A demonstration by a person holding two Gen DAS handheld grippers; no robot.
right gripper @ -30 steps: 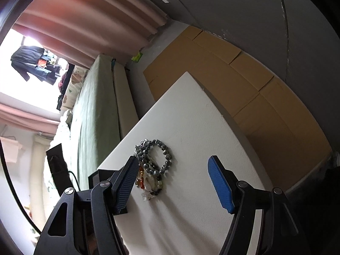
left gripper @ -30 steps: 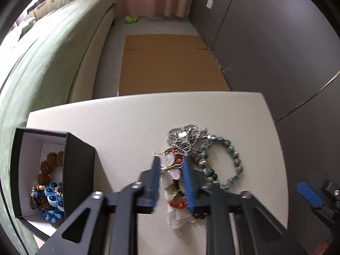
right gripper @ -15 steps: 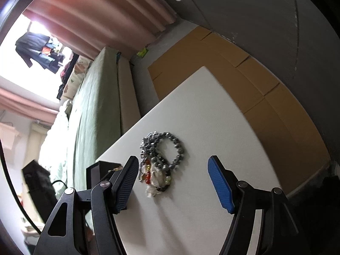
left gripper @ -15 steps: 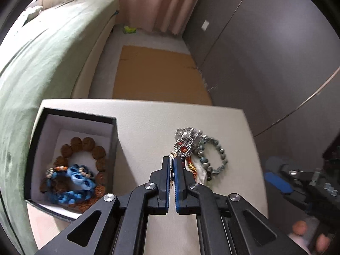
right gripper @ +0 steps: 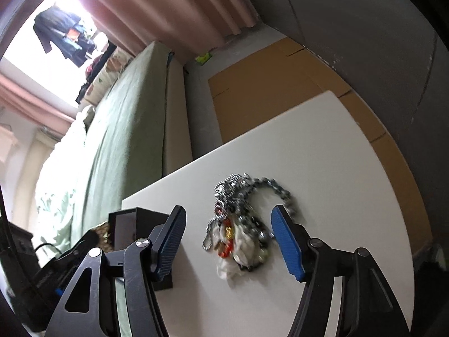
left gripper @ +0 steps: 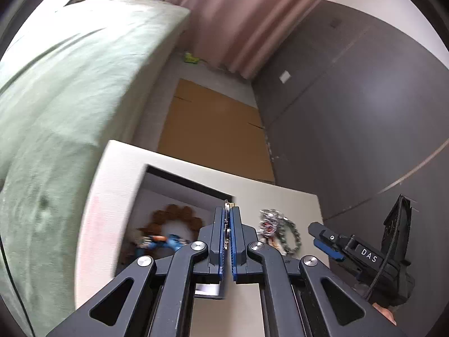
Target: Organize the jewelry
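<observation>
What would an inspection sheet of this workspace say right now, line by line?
Surface: white table.
Job's things: black box holds bracelets; jewelry pile loose on the table.
Clutter: nothing seen.
Grippers: left gripper above the box, jaws shut on a small piece, too small to identify; right gripper open, jaws flanking the pile.
Cables: black cable on the right gripper.
Surroundings: green bed, pink curtain, floor cardboard.

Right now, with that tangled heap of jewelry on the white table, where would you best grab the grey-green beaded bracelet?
Grip the grey-green beaded bracelet at its outer arc, which loops clear of the tangled heap. Come straight down with the open right tool, one finger inside the ring, one outside; it lies flat.
</observation>
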